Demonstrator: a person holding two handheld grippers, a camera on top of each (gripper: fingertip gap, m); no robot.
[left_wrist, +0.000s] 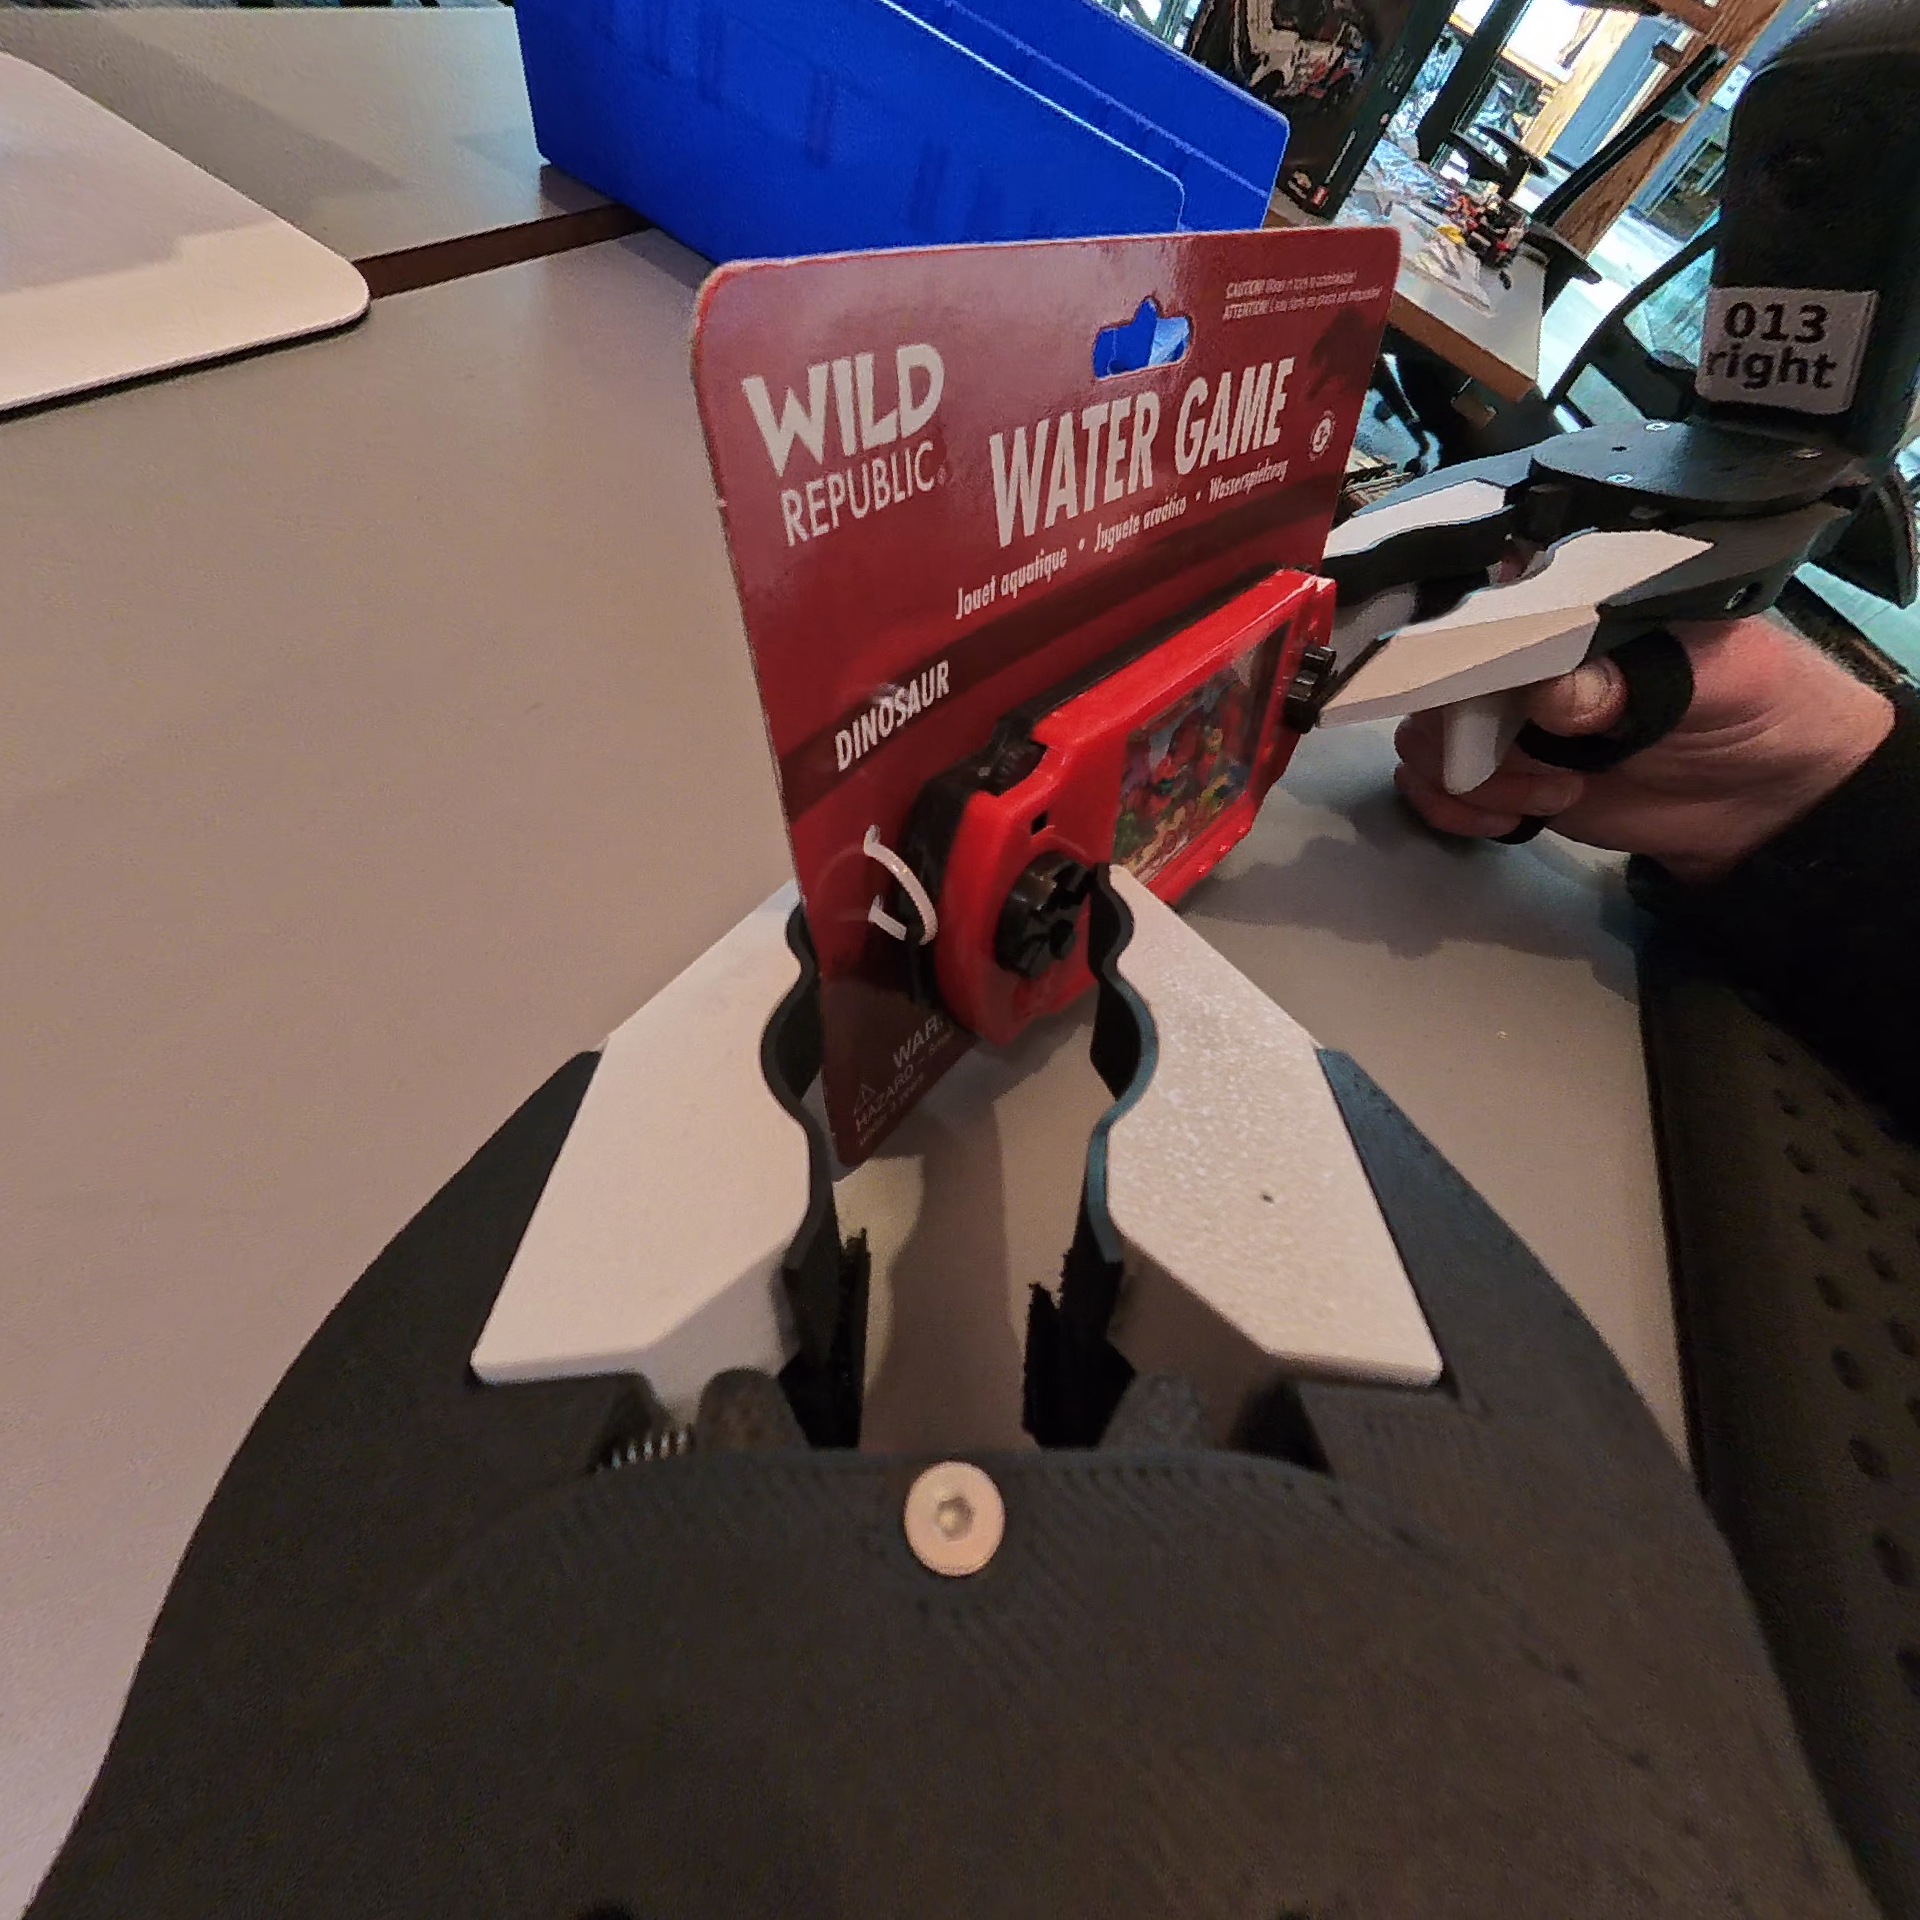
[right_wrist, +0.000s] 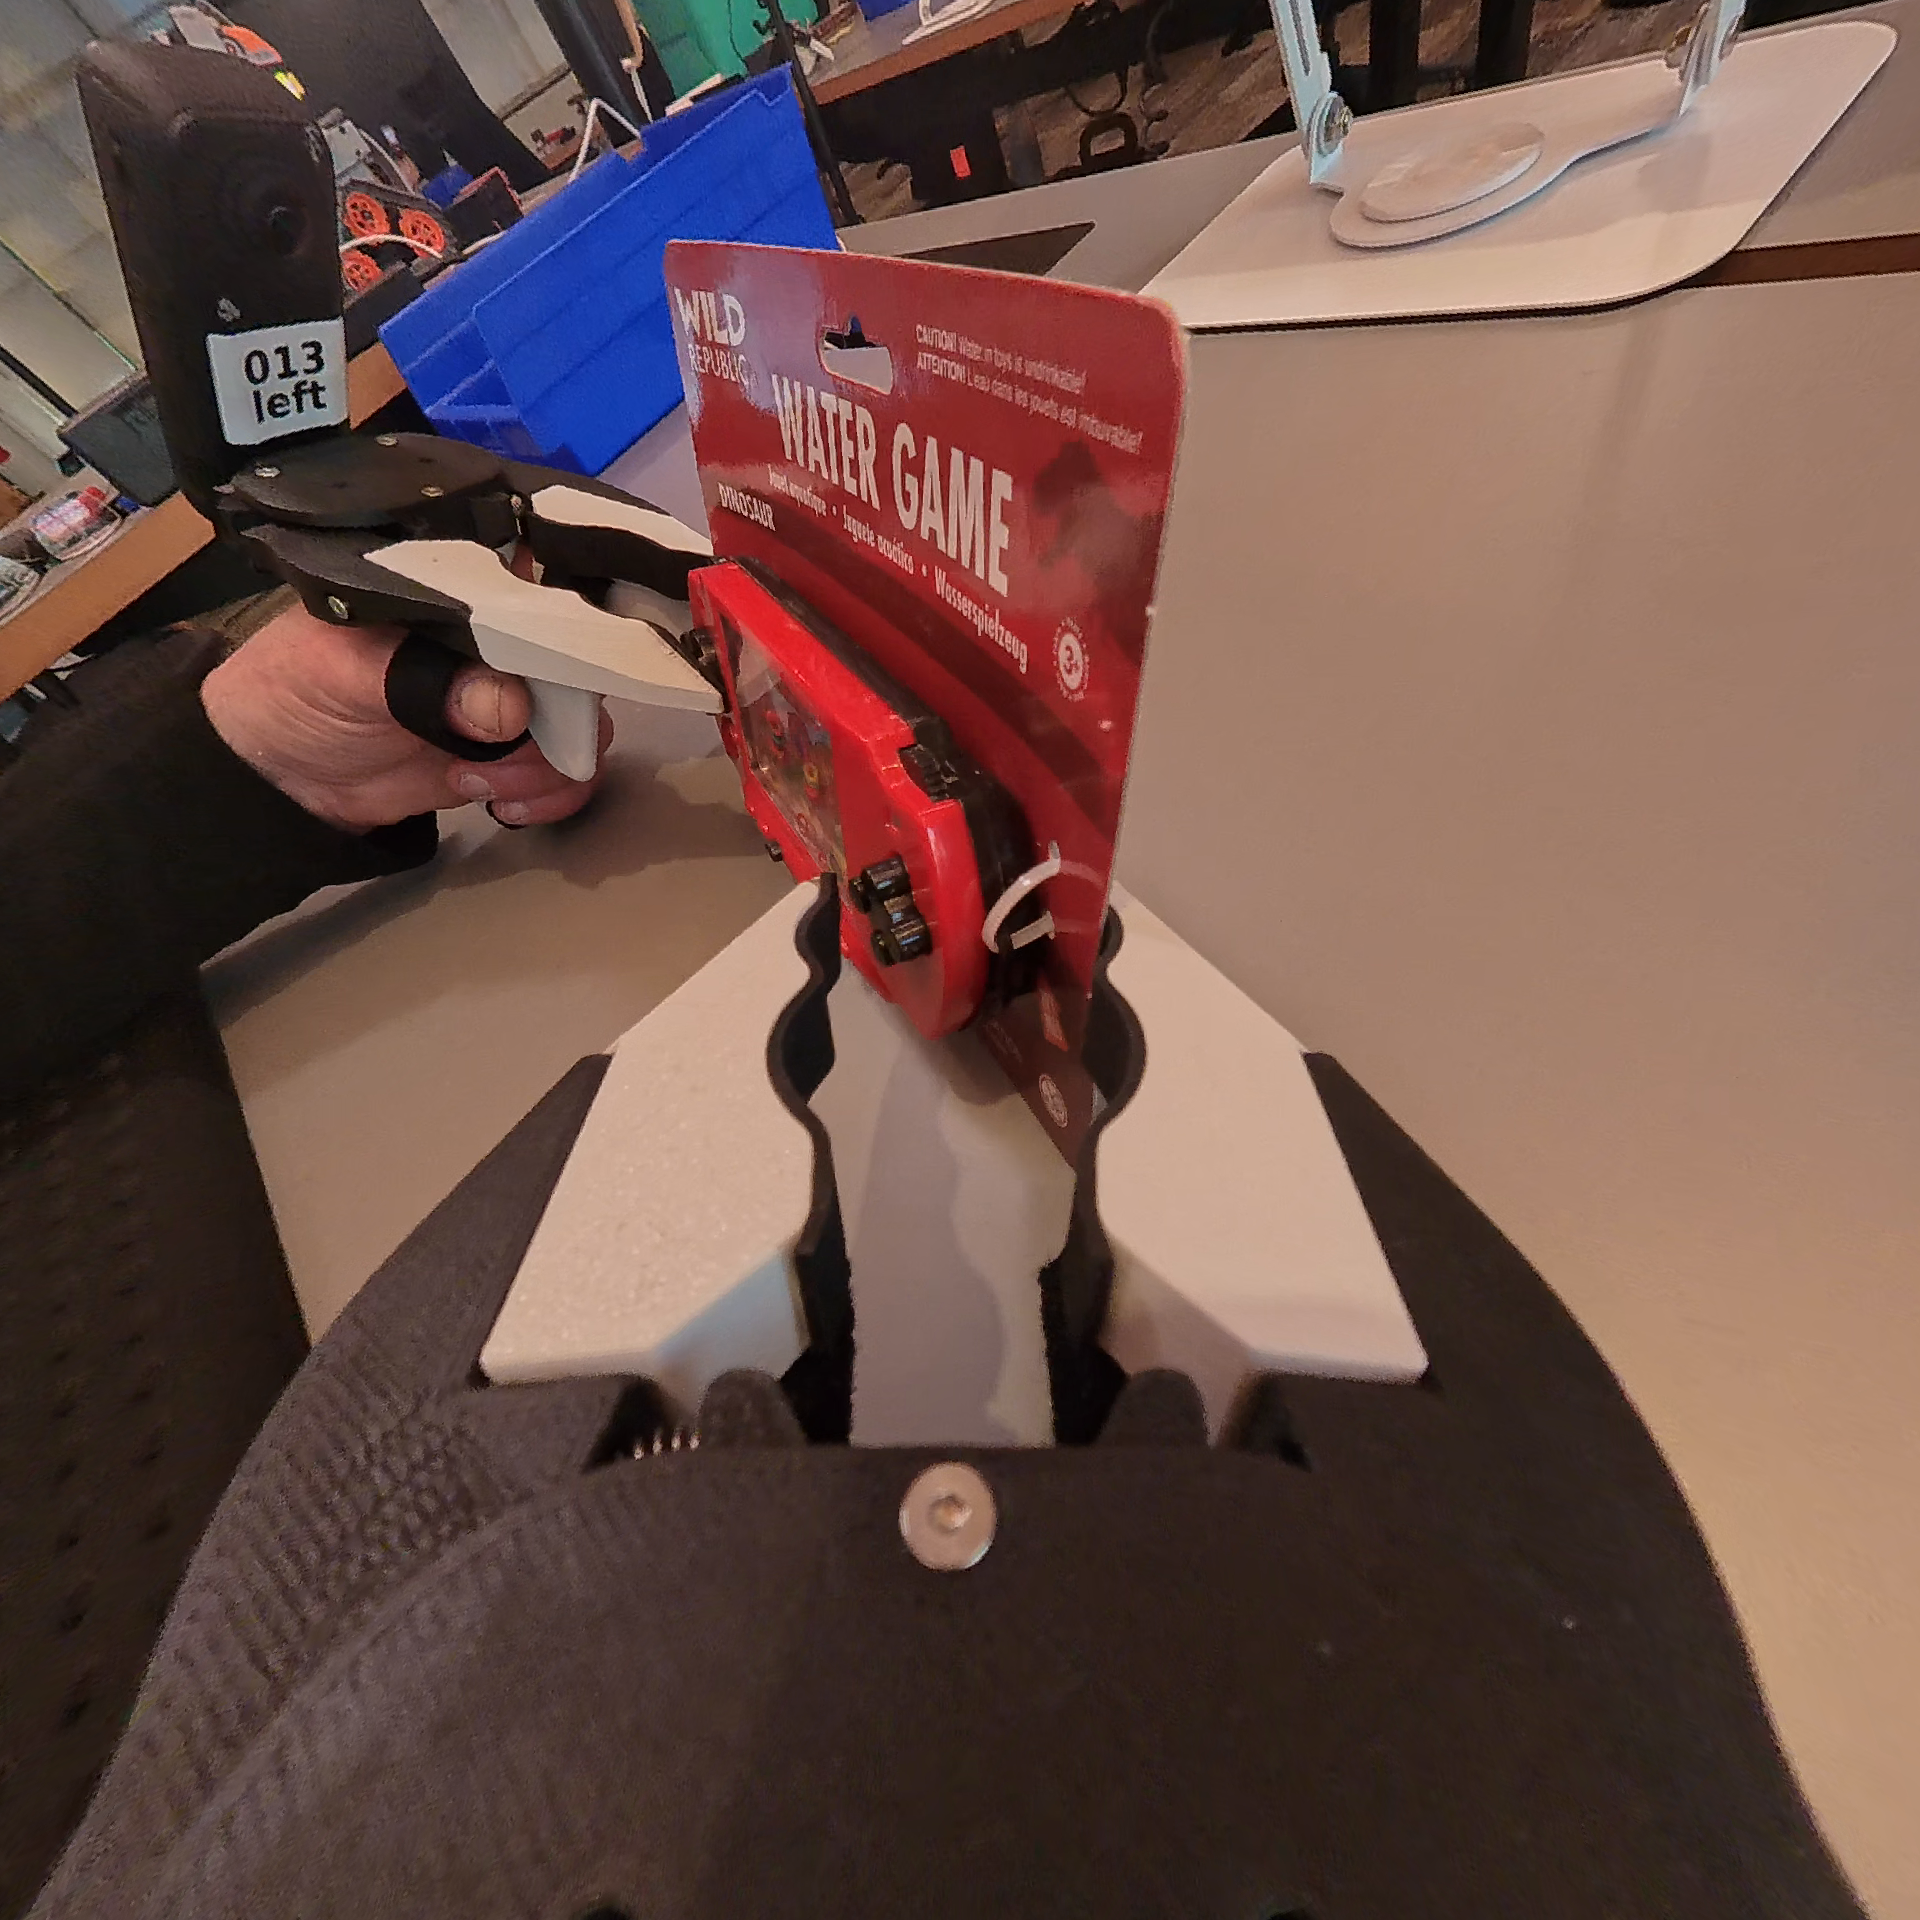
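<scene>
A red handheld water-game toy (left_wrist: 1132, 790) is tied with a white zip tie to a red backing card (left_wrist: 997, 436) that stands upright over the grey table (left_wrist: 312, 727). My left gripper (left_wrist: 951, 914) is shut on the package's near end, one finger behind the card and one on the toy's front. My right gripper (right_wrist: 966, 914) is shut on the other end of the same toy (right_wrist: 883, 831) and card (right_wrist: 966, 447). Each gripper also shows in the other's view: the right (left_wrist: 1335, 665) and the left (right_wrist: 707, 665), each held by a hand.
Blue plastic bins (left_wrist: 831, 114) stand behind the card and also show in the right wrist view (right_wrist: 603, 281). A flat white stand base (right_wrist: 1538, 177) lies at the table's far side. A dark perforated surface (left_wrist: 1818, 1247) borders the table's near edge.
</scene>
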